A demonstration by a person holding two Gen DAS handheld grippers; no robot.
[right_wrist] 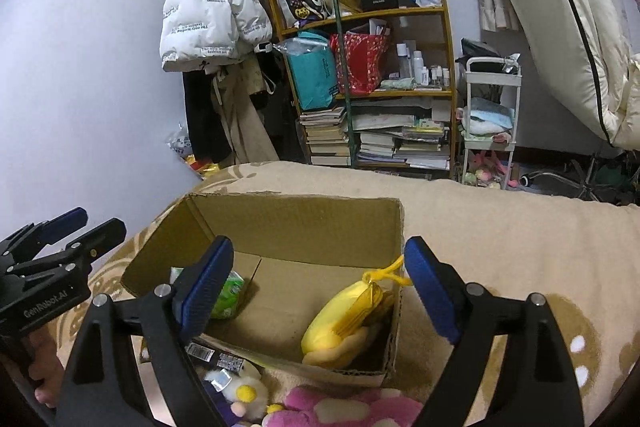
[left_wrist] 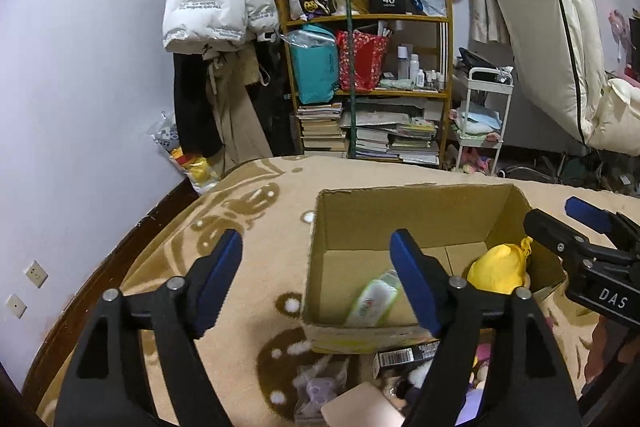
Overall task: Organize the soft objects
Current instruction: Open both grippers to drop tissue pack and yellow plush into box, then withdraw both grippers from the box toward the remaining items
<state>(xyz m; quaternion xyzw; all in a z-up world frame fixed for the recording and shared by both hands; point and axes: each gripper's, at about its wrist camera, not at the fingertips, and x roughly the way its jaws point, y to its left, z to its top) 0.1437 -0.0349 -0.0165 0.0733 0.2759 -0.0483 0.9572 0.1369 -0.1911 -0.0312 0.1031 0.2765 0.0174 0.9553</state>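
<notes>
A: How far along?
B: The box (right_wrist: 280, 227) on the bed holds a yellow plush (right_wrist: 340, 319) and a green pack (right_wrist: 230, 291).
A: What's left?
B: A pink plush (right_wrist: 352, 409) and white plush (right_wrist: 244, 393) lie outside. Left claw (left_wrist: 316, 279) and right claw (right_wrist: 320, 287) gape empty.

Open cardboard box (right_wrist: 280, 227) sitting upright on the bed, directly ahead of the right hand-held gripper (right_wrist: 320, 287). Yellow plush toy (right_wrist: 340, 319) lying tilted in the box corner between that gripper's spread fingers; a green-and-white soft pack (left_wrist: 374, 301) resting opposite. Pink plush (right_wrist: 344, 407) and white plush (right_wrist: 240, 391) lying outside, below the gripper.
</notes>
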